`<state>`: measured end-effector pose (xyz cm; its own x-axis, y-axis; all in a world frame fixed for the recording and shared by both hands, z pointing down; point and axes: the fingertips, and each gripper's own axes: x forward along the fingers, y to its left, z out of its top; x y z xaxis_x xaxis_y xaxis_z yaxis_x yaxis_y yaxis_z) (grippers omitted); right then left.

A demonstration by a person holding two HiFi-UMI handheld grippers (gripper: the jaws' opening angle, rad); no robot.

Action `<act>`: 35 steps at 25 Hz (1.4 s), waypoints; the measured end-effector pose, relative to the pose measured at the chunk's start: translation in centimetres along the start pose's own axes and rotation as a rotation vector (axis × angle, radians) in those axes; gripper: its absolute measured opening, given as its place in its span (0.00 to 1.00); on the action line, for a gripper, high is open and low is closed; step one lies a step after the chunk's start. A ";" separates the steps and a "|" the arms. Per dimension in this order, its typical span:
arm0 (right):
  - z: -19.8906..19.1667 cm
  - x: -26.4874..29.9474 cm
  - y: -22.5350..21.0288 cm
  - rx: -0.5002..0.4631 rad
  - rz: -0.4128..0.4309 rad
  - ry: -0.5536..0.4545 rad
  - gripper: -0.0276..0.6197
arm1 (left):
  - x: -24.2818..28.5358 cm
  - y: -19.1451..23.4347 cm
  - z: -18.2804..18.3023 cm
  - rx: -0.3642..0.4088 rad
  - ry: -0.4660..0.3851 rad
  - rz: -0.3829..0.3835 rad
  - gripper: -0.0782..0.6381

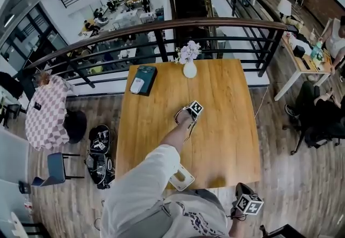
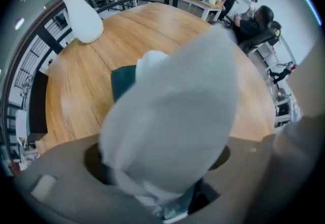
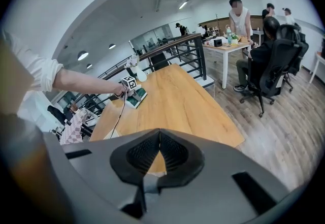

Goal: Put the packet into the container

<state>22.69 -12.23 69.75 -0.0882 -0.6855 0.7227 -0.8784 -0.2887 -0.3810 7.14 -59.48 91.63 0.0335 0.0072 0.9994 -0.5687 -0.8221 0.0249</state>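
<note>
A dark teal container (image 1: 146,76) lies at the far left of the wooden table (image 1: 226,123), with a white item (image 1: 137,86) on its near end. My left gripper (image 1: 191,109) hovers over the table's middle, right of the container. In the left gripper view a big blurred white packet (image 2: 172,116) fills the space between the jaws and hides them; the gripper is shut on it. The container (image 2: 122,82) shows behind it. My right gripper (image 1: 247,203) hangs below the table's front edge. Its jaws (image 3: 159,139) are shut with nothing between them.
A white vase with flowers (image 1: 190,67) stands at the table's far edge, against a black railing (image 1: 215,29). A small white tray (image 1: 181,178) sits at the near edge. Bags (image 1: 99,153) and a chair with checkered cloth (image 1: 47,113) stand left. Seated people (image 1: 318,115) are right.
</note>
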 end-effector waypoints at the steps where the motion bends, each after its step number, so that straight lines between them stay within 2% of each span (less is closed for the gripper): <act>1: -0.1 0.0 0.1 0.001 0.004 0.003 0.05 | 0.4 -0.2 0.1 -0.016 0.003 -0.039 0.56; 3: -0.1 0.0 0.0 0.006 0.005 0.006 0.05 | 0.8 -0.2 0.4 -0.045 0.003 -0.096 0.53; 6: 0.2 0.1 -0.5 0.005 -0.003 0.006 0.05 | 0.2 -0.6 0.2 -0.088 0.001 -0.116 0.53; 9: 0.7 0.2 -1.1 0.002 -0.013 -0.006 0.05 | 0.6 -0.7 0.0 -0.069 0.021 -0.088 0.53; 12: 1.2 0.2 -1.3 0.001 -0.015 -0.012 0.05 | 0.1 -1.1 0.3 -0.030 -0.014 -0.044 0.53; 17: 1.3 0.3 -0.8 -0.008 -0.006 -0.016 0.05 | -0.4 -1.4 0.2 -0.020 -0.054 0.009 0.53; 20: 1.0 0.4 -0.6 -0.010 -0.001 -0.020 0.05 | -0.1 -1.1 -0.2 0.042 -0.050 0.050 0.53; 23: 1.2 0.2 -0.9 -0.004 -0.002 -0.023 0.05 | -1.0 -1.5 -0.8 0.134 -0.001 0.070 0.53; 30: 1.5 0.6 -1.7 -0.019 0.004 -0.037 0.05 | -3.8 -2.3 -1.2 0.347 0.090 -0.037 0.53; 35: 2.3 1.4 -0.9 -0.034 0.033 -0.058 0.05 | -9.4 -0.7 -0.6 0.422 0.024 0.014 0.54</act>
<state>24.44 -14.41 69.80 -0.0907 -0.7321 0.6751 -0.8909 -0.2434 -0.3836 6.77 -58.64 82.25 0.0062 0.0030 1.0000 -0.1824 -0.9832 0.0041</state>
